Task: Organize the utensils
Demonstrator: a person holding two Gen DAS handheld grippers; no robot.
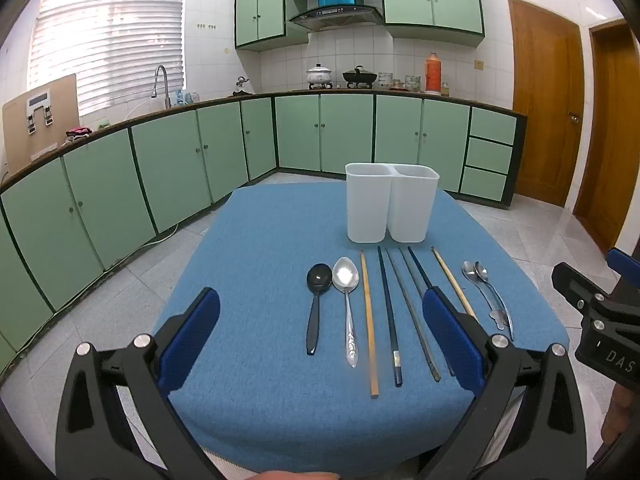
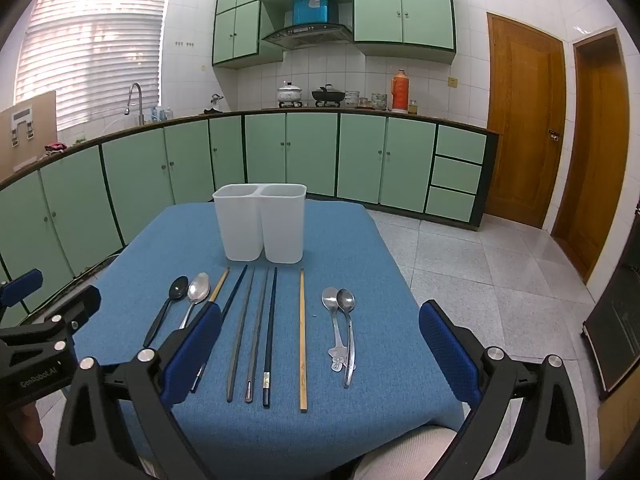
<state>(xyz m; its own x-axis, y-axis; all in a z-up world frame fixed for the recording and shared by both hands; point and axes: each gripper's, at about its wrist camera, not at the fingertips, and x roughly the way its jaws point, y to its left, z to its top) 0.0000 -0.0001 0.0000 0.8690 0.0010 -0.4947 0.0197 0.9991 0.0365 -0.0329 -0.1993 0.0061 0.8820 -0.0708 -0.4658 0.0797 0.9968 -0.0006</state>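
Note:
A white two-compartment holder point(image 1: 390, 204) point(image 2: 260, 224) stands empty at the far side of the blue-clothed table point(image 1: 260, 240) point(image 2: 360, 248). In front of it lies a row of utensils: a black spoon point(image 1: 316, 300) point(image 2: 170, 308), a large metal spoon point(image 1: 347, 300) point(image 2: 196, 296), two wooden chopsticks point(image 1: 369, 320) point(image 2: 302, 336), several dark chopsticks point(image 1: 390, 320) point(image 2: 270, 332), and two small metal spoons point(image 1: 486, 292) point(image 2: 342, 328). My left gripper point(image 1: 320, 344) is open and empty above the near edge. My right gripper point(image 2: 320, 352) is open and empty too.
Green kitchen cabinets point(image 1: 320, 132) and a counter with pots run behind the table. Wooden doors point(image 2: 524, 120) are at the right. The right gripper's body point(image 1: 600, 316) shows at the left view's right edge. Tiled floor point(image 2: 460, 264) surrounds the table.

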